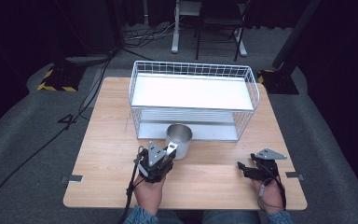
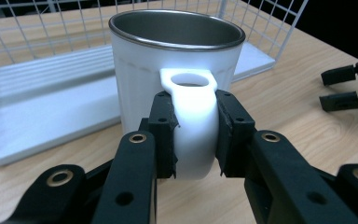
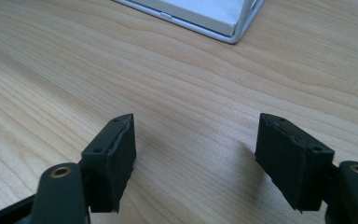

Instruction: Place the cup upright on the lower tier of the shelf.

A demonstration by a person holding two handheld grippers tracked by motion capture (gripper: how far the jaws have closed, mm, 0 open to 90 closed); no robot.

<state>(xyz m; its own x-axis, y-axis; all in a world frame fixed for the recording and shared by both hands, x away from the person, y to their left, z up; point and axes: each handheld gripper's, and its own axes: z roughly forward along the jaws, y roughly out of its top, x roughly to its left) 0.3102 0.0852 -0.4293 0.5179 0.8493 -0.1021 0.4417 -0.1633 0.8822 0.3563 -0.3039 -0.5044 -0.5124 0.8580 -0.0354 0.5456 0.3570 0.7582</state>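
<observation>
The two-tier wire rack [image 1: 193, 100] stands open-fronted just beyond the steel mug [image 1: 179, 140], which the left tongs [image 2: 193, 135] pinch by its white handle [image 2: 192, 126], probably to shelve it, while the right tongs [image 3: 196, 154] wait spread over bare table [image 3: 182, 84], well aside.

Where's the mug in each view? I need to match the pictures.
High view: mug at centre, before the rack, handle in the left tool.
Left gripper view: mug upper centre.
Right gripper view: not in it.
Shared landmark: the rack's white tray.
</observation>
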